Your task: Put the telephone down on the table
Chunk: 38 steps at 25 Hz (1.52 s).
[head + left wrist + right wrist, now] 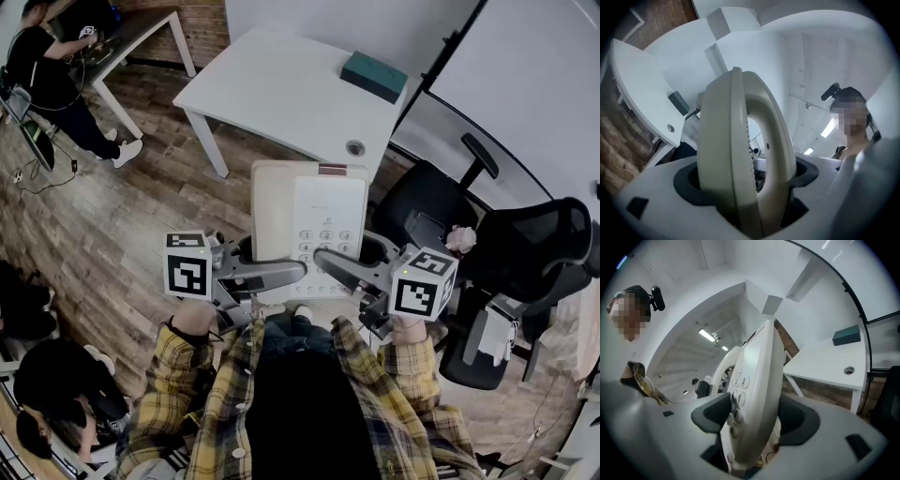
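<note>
A cream telephone [309, 225] with handset and keypad hangs in the air, short of the white table [281, 94]. My left gripper [272, 274] is shut on its near left edge, at the handset side. My right gripper [339, 267] is shut on the near right edge, by the keys. In the left gripper view the telephone [740, 154] stands edge-on between the dark pads of the left gripper [747, 183]. The right gripper view shows the keypad side of the telephone [754, 390] clamped in the right gripper [754, 420]. The phone's underside is hidden.
A teal box [373, 75] lies at the table's far right, with a round cable hole [354, 147] near its front corner. Black office chairs [534, 253] stand to the right. People sit and stand at the left over a wooden floor [112, 225].
</note>
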Motion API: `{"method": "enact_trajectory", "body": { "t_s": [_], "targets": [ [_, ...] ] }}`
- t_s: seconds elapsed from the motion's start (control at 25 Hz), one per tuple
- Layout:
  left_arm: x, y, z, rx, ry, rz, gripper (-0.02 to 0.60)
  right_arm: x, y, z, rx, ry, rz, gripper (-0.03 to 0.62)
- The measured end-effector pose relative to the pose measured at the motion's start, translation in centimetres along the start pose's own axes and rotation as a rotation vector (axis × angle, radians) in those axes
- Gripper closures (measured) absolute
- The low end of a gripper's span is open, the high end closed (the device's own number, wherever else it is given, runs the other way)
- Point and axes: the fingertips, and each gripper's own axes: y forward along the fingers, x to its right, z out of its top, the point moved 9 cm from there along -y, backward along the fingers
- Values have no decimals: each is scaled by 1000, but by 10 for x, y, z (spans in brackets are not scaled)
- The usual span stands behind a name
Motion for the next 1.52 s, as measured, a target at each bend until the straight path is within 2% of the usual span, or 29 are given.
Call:
{"method": "enact_trajectory", "body": {
  "t_s": [0.72,1.0,1.32,1.52],
  "targets": [
    [3,13,-10,45,16,53,144,15,-8,2,-23,-12,66,307],
    [-4,21,-3,45,9,61,144,26,-8,10,-36,-2,70,307],
    [-41,15,25,47,6,59,144,55,24,31,-59,6,60,307],
    [-72,-2,67,40,7,52,144,73,65,58,-57,11,49,307]
  ]
}}
